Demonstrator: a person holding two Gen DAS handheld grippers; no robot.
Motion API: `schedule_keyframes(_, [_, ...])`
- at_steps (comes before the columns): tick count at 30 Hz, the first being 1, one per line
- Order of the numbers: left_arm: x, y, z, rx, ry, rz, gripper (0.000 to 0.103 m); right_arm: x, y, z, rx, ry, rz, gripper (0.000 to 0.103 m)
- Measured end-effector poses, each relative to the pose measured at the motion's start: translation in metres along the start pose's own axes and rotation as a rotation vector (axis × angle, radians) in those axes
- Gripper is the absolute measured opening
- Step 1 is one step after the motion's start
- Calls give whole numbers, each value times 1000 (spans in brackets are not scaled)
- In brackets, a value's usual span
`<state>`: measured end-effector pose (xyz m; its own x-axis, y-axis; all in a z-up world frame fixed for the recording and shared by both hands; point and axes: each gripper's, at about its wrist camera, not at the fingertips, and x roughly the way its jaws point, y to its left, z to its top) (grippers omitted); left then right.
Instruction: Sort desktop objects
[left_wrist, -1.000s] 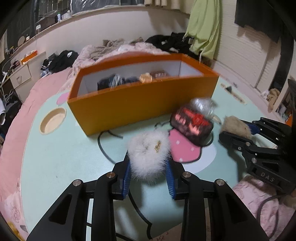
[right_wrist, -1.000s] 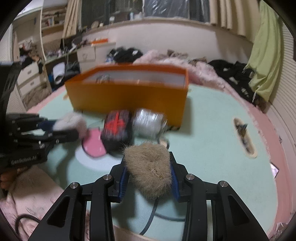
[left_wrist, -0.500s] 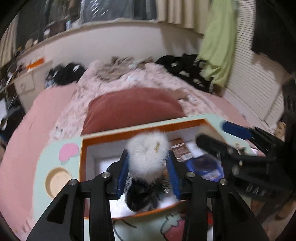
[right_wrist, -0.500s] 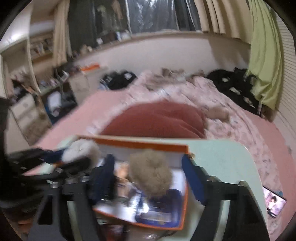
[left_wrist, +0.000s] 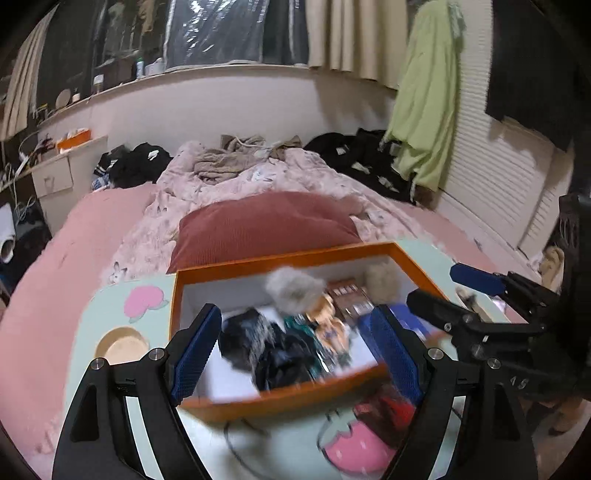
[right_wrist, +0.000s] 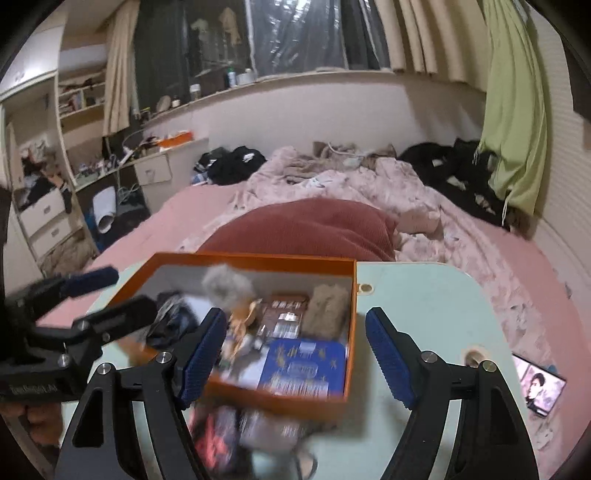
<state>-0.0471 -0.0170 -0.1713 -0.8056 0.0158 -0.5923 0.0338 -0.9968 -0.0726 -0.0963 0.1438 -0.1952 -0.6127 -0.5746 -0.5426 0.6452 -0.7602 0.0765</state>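
My left gripper (left_wrist: 295, 347) hovers above the orange box (left_wrist: 295, 397), its jaws opening with nothing between them. The white fluffy ball (left_wrist: 295, 290), blurred, is below it inside the box. My right gripper (right_wrist: 295, 354) stands open and empty over the same box (right_wrist: 351, 332). The tan fluffy ball (right_wrist: 327, 310) lies in the box beside a brown packet and above a blue packet (right_wrist: 303, 365). Each gripper shows in the other's view: the right gripper (left_wrist: 443, 291) and the left gripper (right_wrist: 122, 291). The white ball (right_wrist: 227, 286) and tan ball (left_wrist: 382, 282) show in both views.
A red and black packet (left_wrist: 388, 413) and a clear wrapped item (right_wrist: 266, 424) lie on the pale green table (right_wrist: 424, 295) in front of the box. The table has a round cup hole (left_wrist: 122, 345). A phone (right_wrist: 541, 386) lies at the right. A red cushion (left_wrist: 266, 225) sits behind.
Both grippers rose from the table to above the orange box and opened. The white ball left the left jaws and the tan ball left the right jaws; both are now in the box.
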Motion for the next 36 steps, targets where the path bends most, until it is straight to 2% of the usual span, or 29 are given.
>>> schedule_keyframes(3, [-15, -7, -16, 25, 55, -4, 83, -17, 6, -21, -43, 44, 13, 78])
schedule_keyframes(6, [-21, -16, -41, 40, 123, -1, 83, -23, 12, -55, -66, 145, 2, 78])
schedule_keyframes(11, [-1, -23, -76, 61, 237, 30, 83, -15, 4, -94, -25, 255, -28, 79])
schedule_keyframes(12, [6, -22, -81, 63, 266, 45, 83, -16, 4, -97, -43, 232, -44, 79])
schedule_keyframes(13, [15, -22, -86, 62, 302, 55, 89, -17, 3, -100, -58, 230, -63, 82])
schedule_keyframes(14, [23, -17, -89, 30, 320, 22, 97, -16, 1, -101, -50, 233, -60, 86])
schedule_keyframes(15, [27, -17, -90, 33, 334, 40, 103, -15, -1, -101, -50, 232, -61, 89])
schedule_keyframes(16, [29, -17, -90, 31, 334, 38, 103, -14, -2, -101, -53, 235, -57, 95])
schedule_keyframes(20, [36, -15, -93, 25, 326, 45, 103, -9, -1, -102, -64, 246, -40, 103])
schedule_keyframes(36, [38, -16, -94, 26, 325, 48, 103, -9, 0, -103, -65, 245, -41, 103])
